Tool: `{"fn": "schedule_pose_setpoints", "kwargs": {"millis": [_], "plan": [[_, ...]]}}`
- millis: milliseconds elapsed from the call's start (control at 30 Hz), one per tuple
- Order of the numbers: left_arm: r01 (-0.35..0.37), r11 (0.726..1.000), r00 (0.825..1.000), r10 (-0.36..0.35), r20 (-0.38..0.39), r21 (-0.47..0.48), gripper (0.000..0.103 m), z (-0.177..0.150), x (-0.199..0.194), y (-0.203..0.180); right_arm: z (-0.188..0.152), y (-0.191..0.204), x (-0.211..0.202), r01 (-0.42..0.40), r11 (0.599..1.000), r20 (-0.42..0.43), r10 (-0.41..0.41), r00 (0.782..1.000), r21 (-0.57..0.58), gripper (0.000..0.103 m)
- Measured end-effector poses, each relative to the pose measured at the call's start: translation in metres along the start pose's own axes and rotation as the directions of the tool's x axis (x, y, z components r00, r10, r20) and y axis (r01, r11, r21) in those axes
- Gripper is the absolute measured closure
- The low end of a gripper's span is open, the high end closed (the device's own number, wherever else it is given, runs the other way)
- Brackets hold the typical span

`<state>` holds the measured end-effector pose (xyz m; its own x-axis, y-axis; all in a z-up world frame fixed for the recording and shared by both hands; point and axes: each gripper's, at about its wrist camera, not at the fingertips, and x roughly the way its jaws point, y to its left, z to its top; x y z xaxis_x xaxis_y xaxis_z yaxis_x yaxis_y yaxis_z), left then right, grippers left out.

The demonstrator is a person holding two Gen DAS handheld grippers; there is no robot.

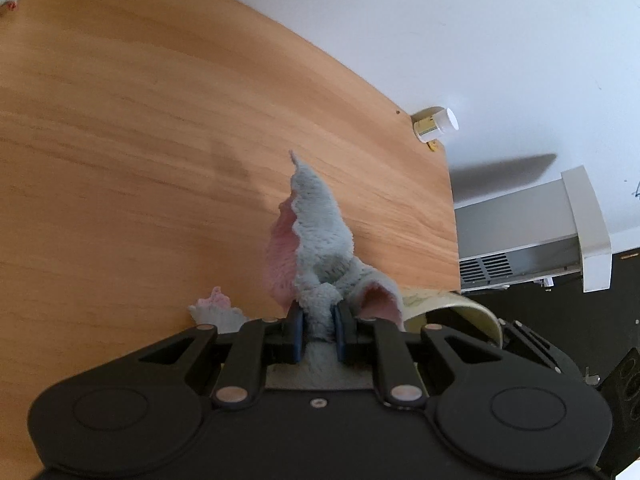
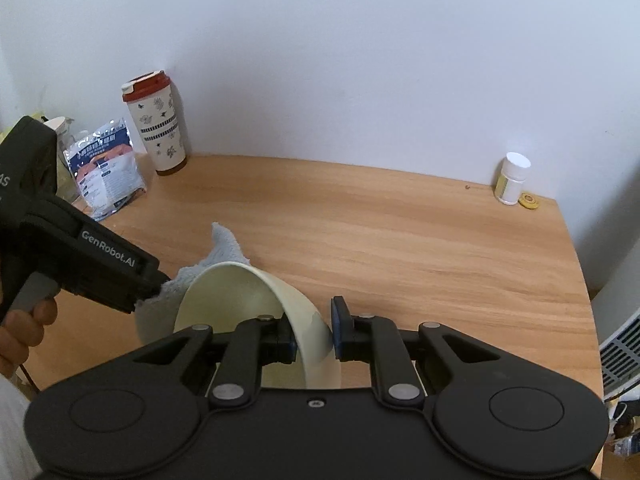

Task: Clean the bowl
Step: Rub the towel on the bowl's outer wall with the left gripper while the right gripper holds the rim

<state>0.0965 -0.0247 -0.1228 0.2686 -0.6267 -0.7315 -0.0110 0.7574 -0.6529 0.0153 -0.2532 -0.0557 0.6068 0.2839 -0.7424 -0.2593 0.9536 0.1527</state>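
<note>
Your right gripper (image 2: 314, 334) clamps the pale-green plastic bowl (image 2: 256, 304) by its wall, tilting its mouth toward your left gripper (image 1: 318, 330), whose jaws pinch the fluffy grey-and-pink cloth (image 1: 320, 236) for wiping.

The surface (image 2: 400, 232) is wood-grain, warm orange-brown, smooth with a soft sheen. The cloth (image 1: 320, 236) is fluffy, rough-napped terry, pale grey-blue on one side and pink on the other, with a scalloped edge. The bowl (image 2: 276, 300), lower centre of the right wrist view, looks like smooth, matt cream plastic or ceramic; which one cannot be told. Each hand-held gripper, the left (image 1: 318, 330) and the right (image 2: 314, 334), is matt black plastic with dull silver metal pins and blue rubbery pads (image 2: 340, 320). The tumbler (image 2: 158, 124) at upper left has a glossy cream body and a reddish lid. The pouch (image 2: 106, 168) beside it is shiny crinkled foil. The small bottle (image 2: 512, 178) at right is smooth white plastic. The wall (image 2: 360, 60) is matt white.
</note>
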Motion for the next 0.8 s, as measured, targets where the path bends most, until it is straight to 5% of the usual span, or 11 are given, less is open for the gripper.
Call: {"fn": "schedule_pose_setpoints", "kwargs": {"millis": [333, 800], "plan": [[0.049, 0.987, 0.998, -0.053, 0.023, 0.155, 0.09, 0.009, 0.001, -0.032, 0.003, 0.013, 0.013, -0.103, 0.994, -0.049, 0.101, 0.994, -0.036, 0.084], [-0.001, 0.999, 1.0, 0.0, 0.009, 0.033, 0.089, 0.003, 0.003, 0.002, 0.003, 0.0, 0.012, -0.037, 0.996, 0.007, 0.037, 0.999, 0.082, 0.083]]}}
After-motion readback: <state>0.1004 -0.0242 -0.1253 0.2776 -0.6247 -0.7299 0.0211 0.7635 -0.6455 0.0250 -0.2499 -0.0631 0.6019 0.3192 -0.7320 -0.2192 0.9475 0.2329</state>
